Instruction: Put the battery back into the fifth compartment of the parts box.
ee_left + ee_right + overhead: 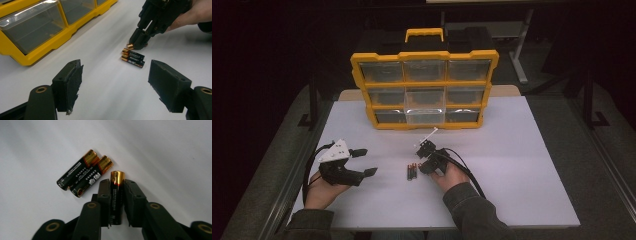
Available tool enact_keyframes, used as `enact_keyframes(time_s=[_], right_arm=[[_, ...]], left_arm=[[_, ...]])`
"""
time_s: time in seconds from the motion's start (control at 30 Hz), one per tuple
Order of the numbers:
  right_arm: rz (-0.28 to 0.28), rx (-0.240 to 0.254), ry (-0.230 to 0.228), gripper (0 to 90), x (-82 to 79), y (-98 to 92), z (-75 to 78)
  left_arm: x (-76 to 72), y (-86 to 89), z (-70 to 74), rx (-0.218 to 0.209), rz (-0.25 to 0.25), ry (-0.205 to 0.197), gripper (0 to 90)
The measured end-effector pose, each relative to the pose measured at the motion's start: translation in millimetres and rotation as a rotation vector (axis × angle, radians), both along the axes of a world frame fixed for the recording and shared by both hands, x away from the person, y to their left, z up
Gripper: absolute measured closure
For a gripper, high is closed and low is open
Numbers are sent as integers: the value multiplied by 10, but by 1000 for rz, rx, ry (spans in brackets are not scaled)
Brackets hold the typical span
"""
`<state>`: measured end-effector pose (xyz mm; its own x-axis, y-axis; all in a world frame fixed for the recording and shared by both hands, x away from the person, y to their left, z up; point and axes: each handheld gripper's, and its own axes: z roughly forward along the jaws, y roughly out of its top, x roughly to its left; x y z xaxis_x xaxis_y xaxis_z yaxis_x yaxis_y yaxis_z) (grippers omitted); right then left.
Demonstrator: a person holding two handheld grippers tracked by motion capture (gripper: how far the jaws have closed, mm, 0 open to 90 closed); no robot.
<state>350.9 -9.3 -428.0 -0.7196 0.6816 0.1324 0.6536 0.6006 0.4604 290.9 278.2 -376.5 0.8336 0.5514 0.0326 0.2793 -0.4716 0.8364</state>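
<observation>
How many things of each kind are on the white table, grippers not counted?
Black cylindrical batteries with gold ends: 3
Yellow plastic organiser case with clear drawers: 1
Total: 4

Three black-gold batteries (86,173) side by side

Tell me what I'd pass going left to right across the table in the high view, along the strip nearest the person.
Left gripper, jaws open → two loose batteries lying side by side → right gripper, jaws closed on a third battery.
</observation>
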Motion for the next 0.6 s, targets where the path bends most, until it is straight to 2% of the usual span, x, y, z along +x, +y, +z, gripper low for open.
enact_keyframes(time_s=[0.23, 0.33, 0.47, 0.6], right_arm=[[4, 30, 27, 761, 40, -50, -5], [28, 36, 30, 762, 52, -77, 0], [65, 57, 10, 762, 47, -119, 59], [108, 99, -6, 762, 35, -189, 170]], left_arm=[[1, 2, -4, 6, -2, 1, 262], [7, 14, 2, 8, -6, -1, 263], [10, 11, -4, 11, -6, 3, 263], [15, 14, -3, 10, -8, -1, 264]])
